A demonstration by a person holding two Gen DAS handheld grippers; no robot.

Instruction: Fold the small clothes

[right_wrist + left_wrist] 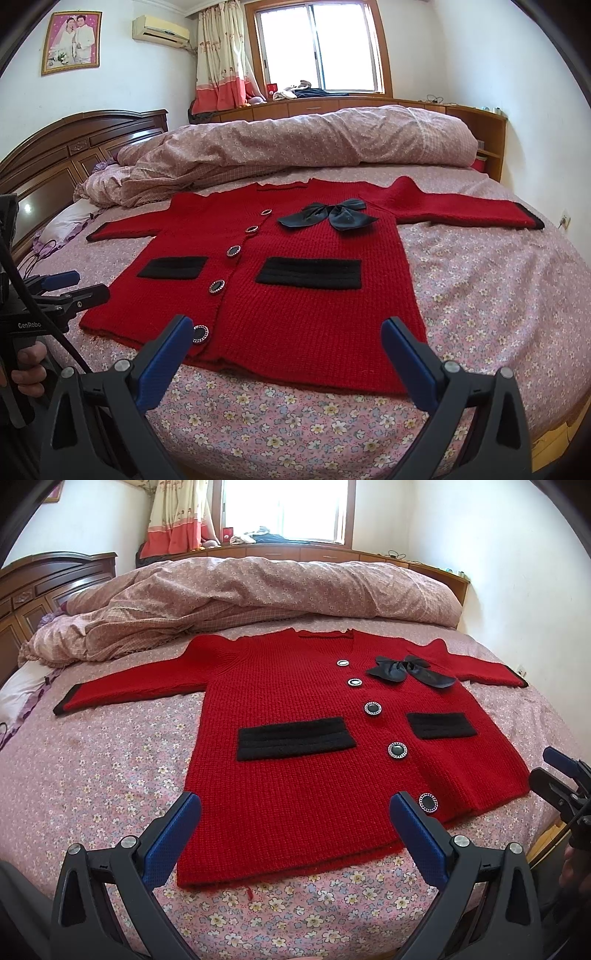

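Observation:
A small red knit cardigan (295,701) lies flat, front up, on the bed, sleeves spread out to both sides. It has two black pocket bands, a row of dark buttons and a black bow (410,670) near the collar. It also shows in the right wrist view (295,295). My left gripper (295,808) is open and empty, just above the cardigan's near hem on its left half. My right gripper (288,332) is open and empty above the near hem on its right half. Each gripper shows at the edge of the other's view (554,775) (70,286).
The bed has a pink flowered sheet (110,775). A rumpled pink duvet (258,590) lies along the far side behind the cardigan. A dark wooden headboard (74,147) stands at the left. A wooden ledge (480,125) runs under the window.

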